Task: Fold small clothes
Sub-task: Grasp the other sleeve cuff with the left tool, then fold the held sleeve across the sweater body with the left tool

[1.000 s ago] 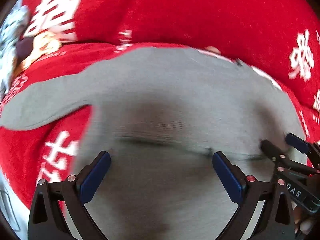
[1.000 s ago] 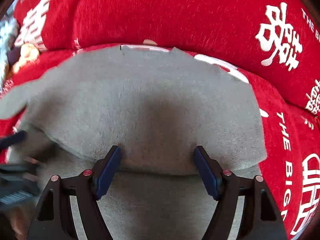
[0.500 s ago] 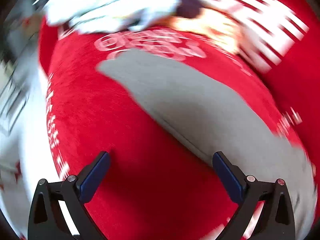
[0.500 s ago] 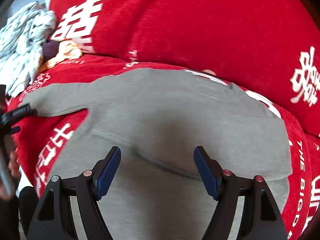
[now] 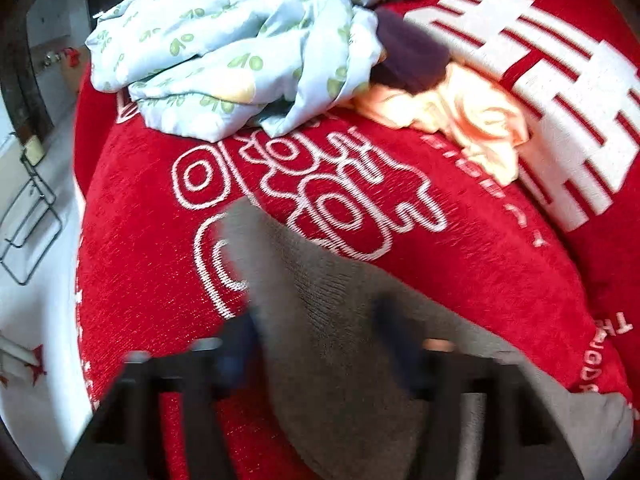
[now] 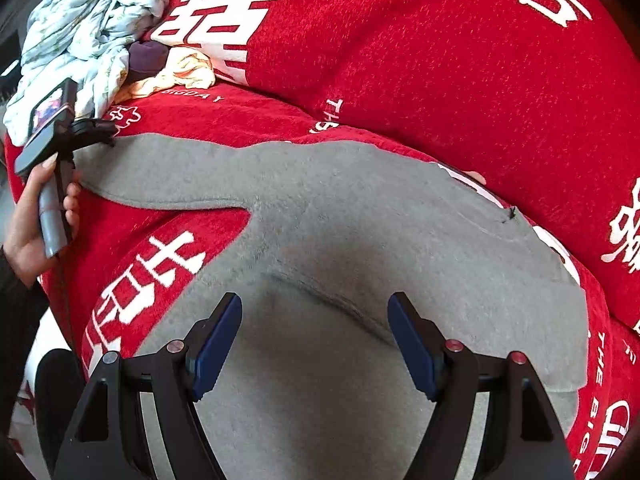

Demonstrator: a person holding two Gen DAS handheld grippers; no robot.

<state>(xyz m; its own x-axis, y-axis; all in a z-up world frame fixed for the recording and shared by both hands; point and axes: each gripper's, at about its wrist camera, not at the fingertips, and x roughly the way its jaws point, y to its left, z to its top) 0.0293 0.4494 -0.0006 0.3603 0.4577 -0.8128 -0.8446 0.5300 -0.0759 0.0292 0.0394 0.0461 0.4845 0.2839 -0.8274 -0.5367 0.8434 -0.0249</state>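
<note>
A grey sweater [image 6: 360, 220] lies flat on the red sofa cover [image 6: 180, 120], one sleeve [image 6: 160, 172] stretched out to the left. In the left wrist view my left gripper [image 5: 320, 344] straddles the end of that sleeve [image 5: 320, 300]. Its jaws are blurred and closing, with the cuff between them. The right wrist view shows the same left gripper [image 6: 102, 130] at the sleeve tip, held by a hand [image 6: 24, 232]. My right gripper [image 6: 316, 340] hovers open over the sweater's body, nothing between its pads.
A crumpled light-blue patterned garment [image 5: 224, 48], a dark purple item [image 5: 408, 56] and a peach cloth [image 5: 460, 116] are piled at the seat's far left end. The red backrest [image 6: 400, 60] rises behind the sweater. A wire rack [image 5: 28, 220] stands off the sofa's left edge.
The left gripper swung from the sweater's body out to the sleeve end and rolled, and its jaws narrowed around the cuff. The right gripper lifted back, showing more of the sweater.
</note>
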